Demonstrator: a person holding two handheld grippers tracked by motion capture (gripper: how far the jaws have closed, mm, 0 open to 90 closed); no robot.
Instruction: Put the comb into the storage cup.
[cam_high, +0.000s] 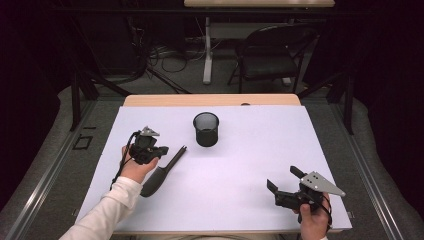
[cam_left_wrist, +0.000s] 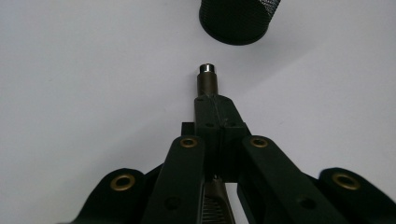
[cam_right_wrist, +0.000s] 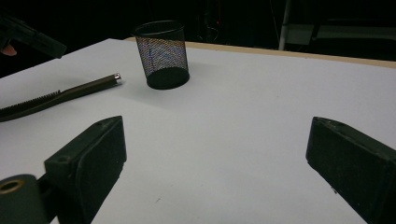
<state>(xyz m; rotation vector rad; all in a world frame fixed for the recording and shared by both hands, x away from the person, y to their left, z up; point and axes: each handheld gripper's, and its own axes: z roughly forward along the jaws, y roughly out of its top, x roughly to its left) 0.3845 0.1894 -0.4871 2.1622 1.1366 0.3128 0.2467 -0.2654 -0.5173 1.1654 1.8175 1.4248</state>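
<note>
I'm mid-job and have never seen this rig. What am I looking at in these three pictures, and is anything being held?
There is no robot arm here. A person holds a hand-held two-jaw tool in each hand. The high view looks down on the white table from above the person's side. The other two pictures come from cameras riding on each tool, looking along its black jaws.

A black mesh cup and a long dark stick with a metal tip are on the table. The left tool has its jaws shut, and the stick seems to run under them rather than between them. The right tool is wide open and holds nothing.
</note>
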